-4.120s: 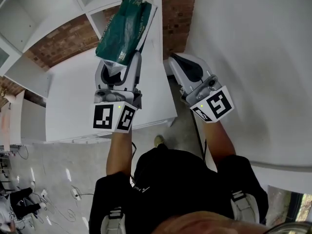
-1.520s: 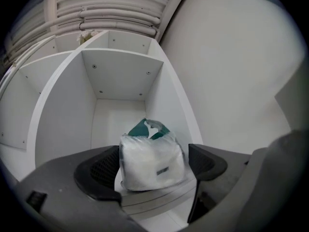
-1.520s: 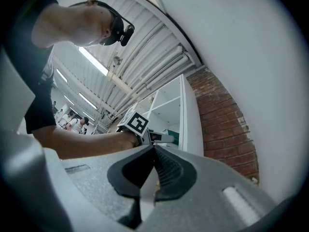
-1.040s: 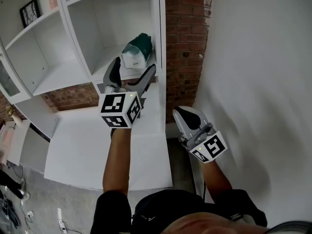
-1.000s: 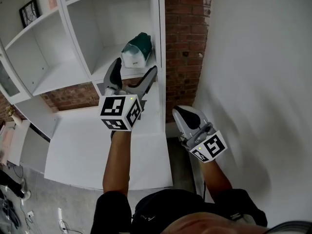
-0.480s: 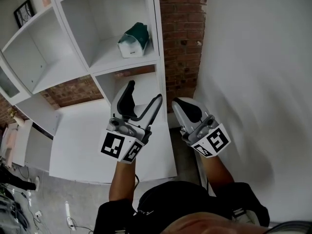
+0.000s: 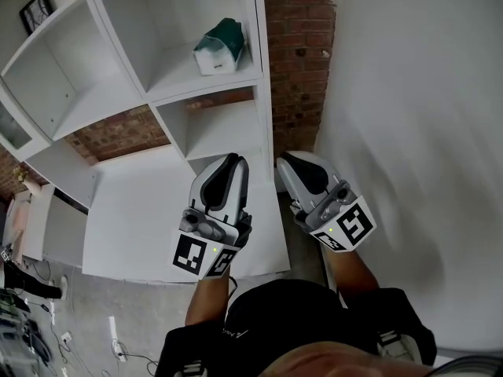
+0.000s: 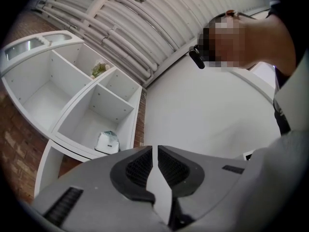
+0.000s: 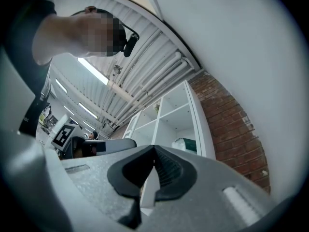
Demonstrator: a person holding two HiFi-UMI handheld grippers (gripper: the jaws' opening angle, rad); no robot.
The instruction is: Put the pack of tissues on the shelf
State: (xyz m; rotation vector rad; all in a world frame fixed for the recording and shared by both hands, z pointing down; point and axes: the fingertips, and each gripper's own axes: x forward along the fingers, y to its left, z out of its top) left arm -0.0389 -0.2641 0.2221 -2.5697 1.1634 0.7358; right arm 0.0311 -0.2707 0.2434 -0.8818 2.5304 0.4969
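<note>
The pack of tissues [image 7: 218, 45] rests on the shelf [image 7: 189, 81], upper centre, seemingly placed. The left gripper [image 7: 233, 160] is closing on nothing and the right gripper [image 7: 289, 163] is pinched together; both only need lowering.

Looked like a lab/test set in an industrial hall: white cube shelf [image 7: 86, 108] stood vs. bare brick wall [image 7: 299, 53], cables [image 7: 118, 340] lay on grey floor [image 7: 102, 301] front-left of shelf, ribbed roof [image 8: 145, 13] w/ strip lights [image 9: 91, 69] above it.
</note>
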